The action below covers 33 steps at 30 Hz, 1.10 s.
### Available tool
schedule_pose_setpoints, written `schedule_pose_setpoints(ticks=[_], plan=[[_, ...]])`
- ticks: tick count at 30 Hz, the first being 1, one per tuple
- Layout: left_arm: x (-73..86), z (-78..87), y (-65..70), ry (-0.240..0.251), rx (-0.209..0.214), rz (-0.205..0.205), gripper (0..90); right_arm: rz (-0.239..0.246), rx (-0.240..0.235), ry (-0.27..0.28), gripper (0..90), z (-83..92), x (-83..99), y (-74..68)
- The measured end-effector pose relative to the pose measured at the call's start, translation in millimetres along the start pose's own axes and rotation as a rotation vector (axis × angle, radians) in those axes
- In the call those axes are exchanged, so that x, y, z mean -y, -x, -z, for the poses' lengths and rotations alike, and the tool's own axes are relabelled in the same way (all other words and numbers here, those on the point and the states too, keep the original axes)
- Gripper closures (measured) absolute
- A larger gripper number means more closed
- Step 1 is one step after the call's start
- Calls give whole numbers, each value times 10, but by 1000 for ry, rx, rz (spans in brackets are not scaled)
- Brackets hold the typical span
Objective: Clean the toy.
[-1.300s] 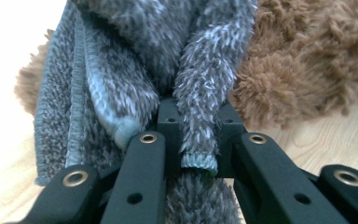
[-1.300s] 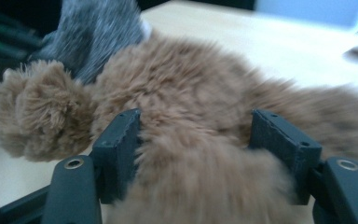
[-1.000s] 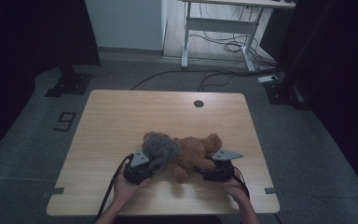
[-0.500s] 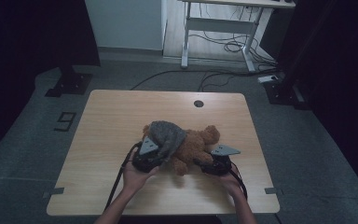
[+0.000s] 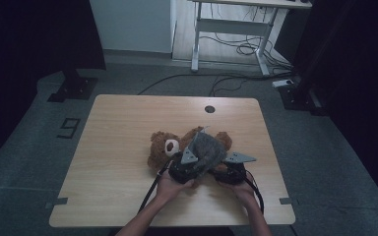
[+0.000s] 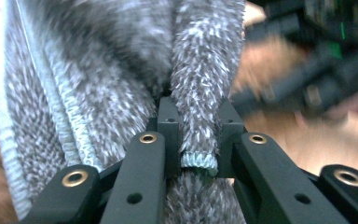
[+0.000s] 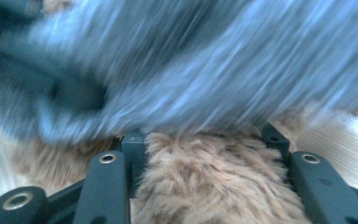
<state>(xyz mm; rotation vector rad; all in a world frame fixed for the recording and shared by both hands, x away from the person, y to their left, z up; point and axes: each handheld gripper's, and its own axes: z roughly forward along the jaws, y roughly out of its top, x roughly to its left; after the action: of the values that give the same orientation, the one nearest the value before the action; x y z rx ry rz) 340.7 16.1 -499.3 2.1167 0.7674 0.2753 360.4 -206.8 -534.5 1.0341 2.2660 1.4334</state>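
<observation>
Grey cloth being held over the teddy bear

Left tongs are clamping the grey cloth; right tongs, just closing, are straddling the teddy bear, whose body is mostly hidden.

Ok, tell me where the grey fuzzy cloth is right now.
In the high view the grey fuzzy cloth lies over the right part of the brown teddy bear, near the table's front edge, its hem pinched in the left gripper.

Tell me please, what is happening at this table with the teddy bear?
A person works two hand-held grippers on a brown teddy bear lying on the wooden table. The left gripper is clamped on a hemmed edge of a grey fuzzy cloth over the bear's body. The right gripper has just been closing around the bear's fur.
</observation>
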Motion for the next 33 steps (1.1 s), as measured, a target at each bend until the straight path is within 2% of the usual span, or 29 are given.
schedule_pose_setpoints(ticks=[5, 10, 12, 15, 18, 21, 23, 25, 28, 33], plan=[[218, 11, -46, -29, 12, 24, 775, 7, 2, -4, 526, -7, 21, 5], [267, 90, -95, -47, 11, 32, 773, 17, -8, -3, 526, -9, 39, 10], [252, 167, -124, -41, -16, 29, 773, 21, -11, -1, 535, -1, 43, 15], [207, 359, -210, 10, -75, 42, 773, 25, -12, -1, 538, 5, 44, 19], [92, 569, -300, 91, -87, 57, 773, 29, -16, 1, 539, 2, 48, 23], [-73, 664, -339, 121, -106, 48, 772, 29, -15, 3, 540, -2, 49, 22], [-159, 636, -352, 118, -111, 41, 772, 31, -15, 2, 539, -1, 49, 20], [-194, 543, -368, 93, -110, 45, 771, 31, -15, 2, 540, 0, 49, 20], [-151, 376, -385, 51, -110, 52, 771, 32, -16, 2, 540, 1, 50, 21], [-51, 327, -411, 55, -112, 71, 772, 38, -21, -2, 541, 3, 55, 23]])
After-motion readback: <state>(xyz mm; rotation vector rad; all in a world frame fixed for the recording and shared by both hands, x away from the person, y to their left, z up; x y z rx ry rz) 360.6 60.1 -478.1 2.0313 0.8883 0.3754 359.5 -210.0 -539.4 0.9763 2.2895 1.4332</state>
